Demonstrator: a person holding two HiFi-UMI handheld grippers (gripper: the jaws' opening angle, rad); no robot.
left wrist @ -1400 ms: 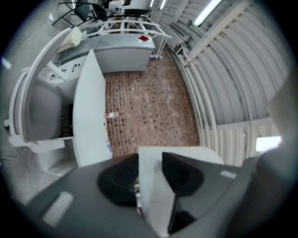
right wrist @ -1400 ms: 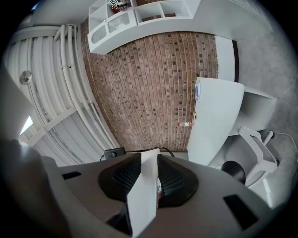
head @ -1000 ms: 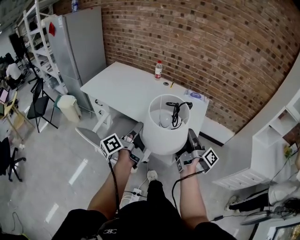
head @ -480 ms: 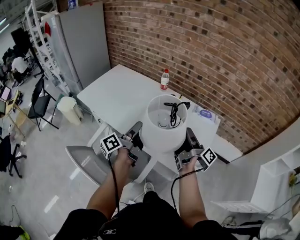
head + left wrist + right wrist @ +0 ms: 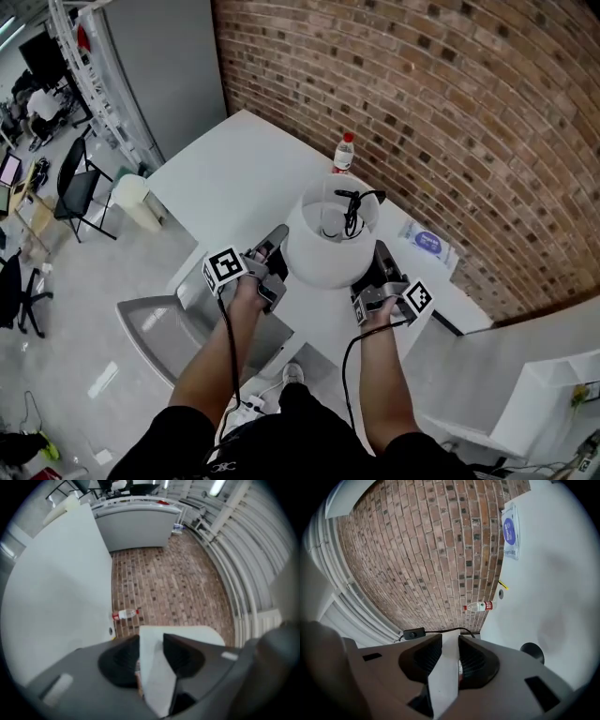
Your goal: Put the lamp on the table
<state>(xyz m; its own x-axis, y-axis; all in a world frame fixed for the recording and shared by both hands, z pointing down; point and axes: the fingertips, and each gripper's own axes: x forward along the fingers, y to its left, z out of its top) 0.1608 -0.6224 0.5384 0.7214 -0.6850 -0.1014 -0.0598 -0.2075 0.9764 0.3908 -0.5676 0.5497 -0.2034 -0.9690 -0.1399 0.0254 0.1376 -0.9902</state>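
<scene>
No print can be read anywhere. The bottle (image 5: 344, 153) at the table's (image 5: 234, 178) wall-side edge bears a red label. The flat packet (image 5: 427, 242) farther along that edge bears a blue roundel, both too small to read.

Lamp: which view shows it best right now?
The head view: the lamp shows from above, full shade rim, cord draped inside. Each gripper view shows only a strip of its shade clamped between the jaws.

- table (image 5: 234, 173): white, rectangular top
- lamp (image 5: 328, 253): white drum shade, upright, black cord (image 5: 352, 212) bundled in its open top, up over the table's near edge
</scene>
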